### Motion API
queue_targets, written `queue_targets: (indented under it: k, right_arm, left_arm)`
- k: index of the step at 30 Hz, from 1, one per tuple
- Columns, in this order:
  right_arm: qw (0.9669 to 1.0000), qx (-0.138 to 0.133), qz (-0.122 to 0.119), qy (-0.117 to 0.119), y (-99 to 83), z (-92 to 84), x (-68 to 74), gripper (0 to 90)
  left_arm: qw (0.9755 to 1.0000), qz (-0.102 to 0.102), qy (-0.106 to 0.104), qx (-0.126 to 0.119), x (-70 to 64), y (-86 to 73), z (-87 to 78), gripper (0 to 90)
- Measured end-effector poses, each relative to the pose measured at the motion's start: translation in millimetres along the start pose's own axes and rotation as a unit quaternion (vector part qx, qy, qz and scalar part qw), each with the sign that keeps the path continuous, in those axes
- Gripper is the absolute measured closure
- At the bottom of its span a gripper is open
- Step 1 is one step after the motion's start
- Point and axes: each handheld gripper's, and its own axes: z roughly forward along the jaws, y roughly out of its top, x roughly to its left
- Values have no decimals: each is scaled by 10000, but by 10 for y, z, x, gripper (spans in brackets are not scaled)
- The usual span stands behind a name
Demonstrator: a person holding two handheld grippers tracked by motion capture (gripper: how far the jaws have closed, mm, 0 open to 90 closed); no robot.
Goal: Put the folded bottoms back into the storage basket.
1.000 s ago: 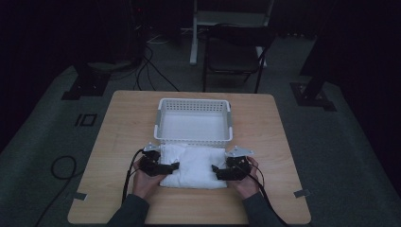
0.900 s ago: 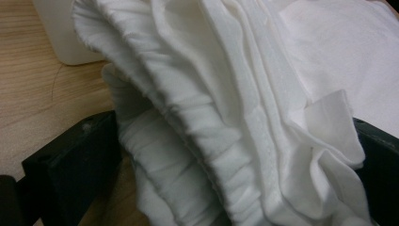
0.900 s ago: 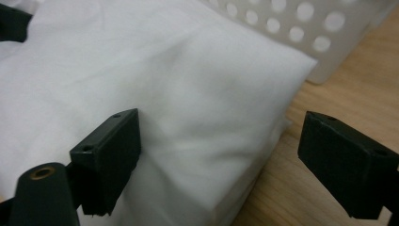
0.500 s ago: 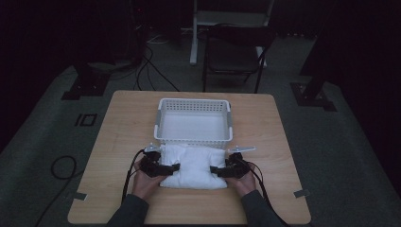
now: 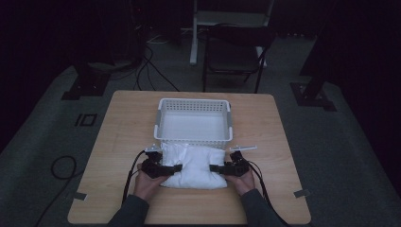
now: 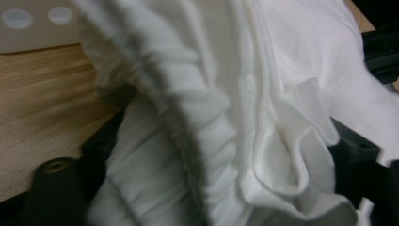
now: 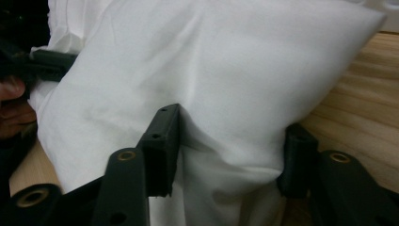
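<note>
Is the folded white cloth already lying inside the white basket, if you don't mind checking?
No, the folded white cloth lies on the wooden table just in front of the white basket, whose inside holds nothing.

1. The right gripper has moved inward from the right edge of the folded white cloth bundle, its jaws now clamped on the fabric.
2. The bundle has bunched narrower and puffier between it and the left gripper.

We see a plain white folded cloth, a white basket with a perforated wall, a light wood-grain table, and black grippers, left and right.
</note>
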Motion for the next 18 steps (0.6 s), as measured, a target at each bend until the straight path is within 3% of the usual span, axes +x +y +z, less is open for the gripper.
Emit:
queue_targets:
  k: [2,7,13,18]
  right_arm:
    - [10000,4,-4,18,1,0,-2,529]
    - [9998,-112,-189,-29,-6,-21,45,664]
    - [9994,-219,-216,-139,-22,-47,108,689]
    - [9988,-275,-353,-202,-31,-88,160,695]
  left_arm:
    - [10000,2,-33,8,-3,2,-10,256]
    - [9998,148,98,-35,-68,9,-43,386]
    - [9994,159,301,-115,-142,6,-78,459]
    - [9998,-33,111,-167,-137,6,-134,493]
